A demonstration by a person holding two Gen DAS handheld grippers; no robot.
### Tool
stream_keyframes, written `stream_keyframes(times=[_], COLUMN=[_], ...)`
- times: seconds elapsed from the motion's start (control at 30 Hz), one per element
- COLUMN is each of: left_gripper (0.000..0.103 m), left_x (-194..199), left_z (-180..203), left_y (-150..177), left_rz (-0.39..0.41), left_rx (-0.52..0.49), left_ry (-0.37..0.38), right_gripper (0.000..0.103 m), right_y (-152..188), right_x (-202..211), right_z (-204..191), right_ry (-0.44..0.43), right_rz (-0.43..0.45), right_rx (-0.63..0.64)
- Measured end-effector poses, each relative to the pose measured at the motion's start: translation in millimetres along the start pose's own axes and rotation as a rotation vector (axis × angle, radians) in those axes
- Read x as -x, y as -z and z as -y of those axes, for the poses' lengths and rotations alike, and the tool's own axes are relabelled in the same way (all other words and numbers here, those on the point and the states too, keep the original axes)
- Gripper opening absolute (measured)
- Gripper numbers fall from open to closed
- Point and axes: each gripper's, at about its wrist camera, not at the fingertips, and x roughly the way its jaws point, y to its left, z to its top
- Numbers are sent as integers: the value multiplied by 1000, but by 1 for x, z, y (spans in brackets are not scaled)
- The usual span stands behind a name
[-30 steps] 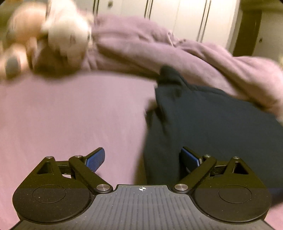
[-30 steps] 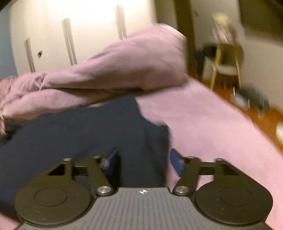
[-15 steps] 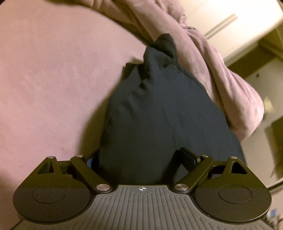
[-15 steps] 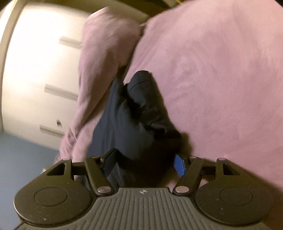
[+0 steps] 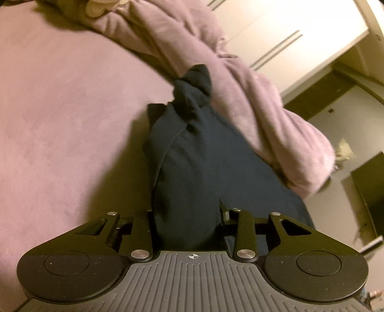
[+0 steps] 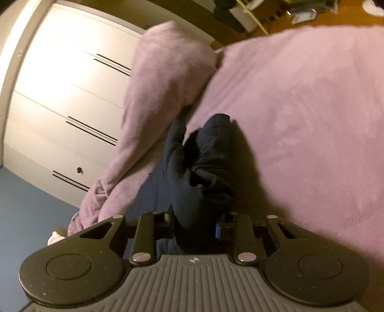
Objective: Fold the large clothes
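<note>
My left hand-held gripper [image 5: 186, 216] is tilted, its two fingers drawn in and clamped on a bunch of the dark garment [image 5: 204, 156]. My right hand-held gripper [image 6: 194, 222] is tilted the other way, its fingers likewise pinching a bunched fold of that garment.

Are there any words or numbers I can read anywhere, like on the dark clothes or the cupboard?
None: no readable text in either view.
Dark garment: plain, no label showing.
Wardrobe doors: only handles.
Gripper bodies: just a small crosshair mark, not a word.
Floor clutter: too blurred.
</note>
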Motion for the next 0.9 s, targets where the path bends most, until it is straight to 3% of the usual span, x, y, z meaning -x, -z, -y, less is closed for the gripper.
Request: stream_keyframes(times=[0.17, 0.3, 0.43, 0.53, 0.6, 0.7, 0.73, 0.8, 0.9], left_gripper=[36, 36, 38, 48, 52, 54, 54, 67, 72], left_x=[48, 98, 144, 154, 162, 180, 188, 197, 188], left_z=[10, 3, -11, -26, -33, -33, -31, -22, 2], left_y=[21, 56, 108, 133, 135, 123, 118, 109, 108], left_rz=[-36, -112, -201, -246, -231, -176, -136, -51, 37], left_rx=[-61, -96, -125, -132, -110, -103, -113, -143, -199], left_ry=[46, 47, -2, -71, -120, -153, -173, -214, -273], right_gripper=[24, 24, 25, 32, 40, 42, 44, 51, 50], right_y=[1, 20, 57, 78, 79, 63, 59, 53, 60], right_x=[39, 93, 165, 202, 218, 242, 248, 255, 231], right_z=[-1, 13, 42, 62, 70, 63, 53, 23, -15], right_ry=[-27, -17, 20, 80, 126, 164, 191, 241, 227], right_rz=[0, -38, -97, -148, -152, -111, -73, 3, 8], right_rx=[-4, -1, -41, -66, -77, -71, -16, 164, 368])
